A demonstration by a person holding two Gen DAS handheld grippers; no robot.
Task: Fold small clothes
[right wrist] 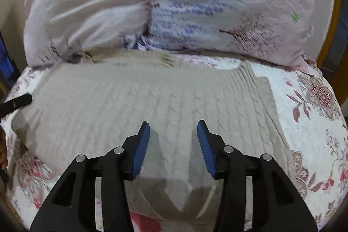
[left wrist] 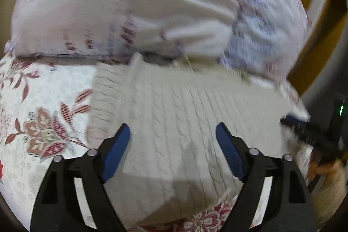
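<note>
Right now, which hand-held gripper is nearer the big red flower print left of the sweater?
Left. The left hand-held gripper is over the sweater, flower print just left of it; right hand-held gripper is at the sweater's far right edge.

My left wrist camera looks forward and down along its fingers from close above the cream knit sweater, facing the pillow; the view is blurred. My right wrist camera sits equally close, facing the same pillow. Both views share the sweater, the pillow and the floral bedspread.
</note>
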